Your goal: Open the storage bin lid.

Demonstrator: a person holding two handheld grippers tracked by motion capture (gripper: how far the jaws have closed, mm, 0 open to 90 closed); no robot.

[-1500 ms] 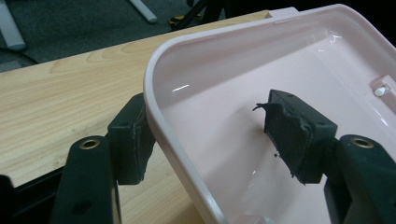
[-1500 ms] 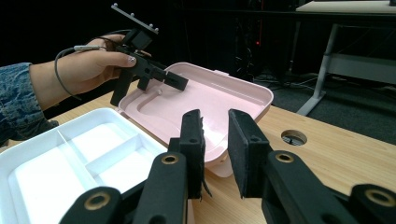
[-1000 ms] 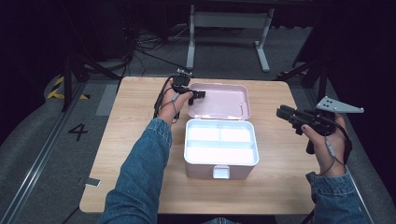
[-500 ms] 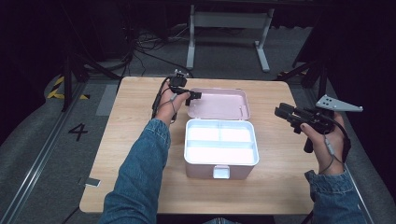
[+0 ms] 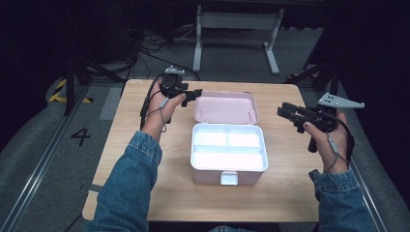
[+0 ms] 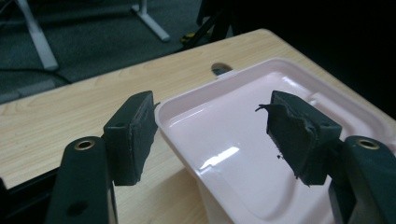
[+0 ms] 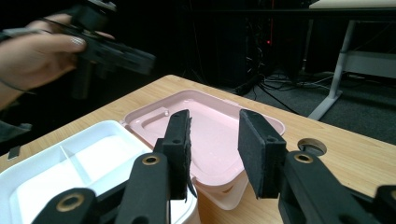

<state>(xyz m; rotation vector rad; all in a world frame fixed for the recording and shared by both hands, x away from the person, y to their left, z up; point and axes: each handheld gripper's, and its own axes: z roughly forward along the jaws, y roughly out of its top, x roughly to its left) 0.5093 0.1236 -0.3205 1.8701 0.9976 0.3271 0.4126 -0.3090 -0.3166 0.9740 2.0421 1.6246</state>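
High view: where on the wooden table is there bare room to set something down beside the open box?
The wooden table is bare left of the white compartmented box, under the left forearm, and along the strip right of it toward the right gripper. A narrow strip in front of the box is free. The far middle is crowded: the pink lid lies open there, the left gripper at its corner.

In the right gripper view the left gripper [image 7: 109,51] is motion-blurred, so its jaws can't be read there. The tray [image 7: 70,172] runs off the bottom-left edge. In the left gripper view, the lid [image 6: 243,140] is probably half cropped.
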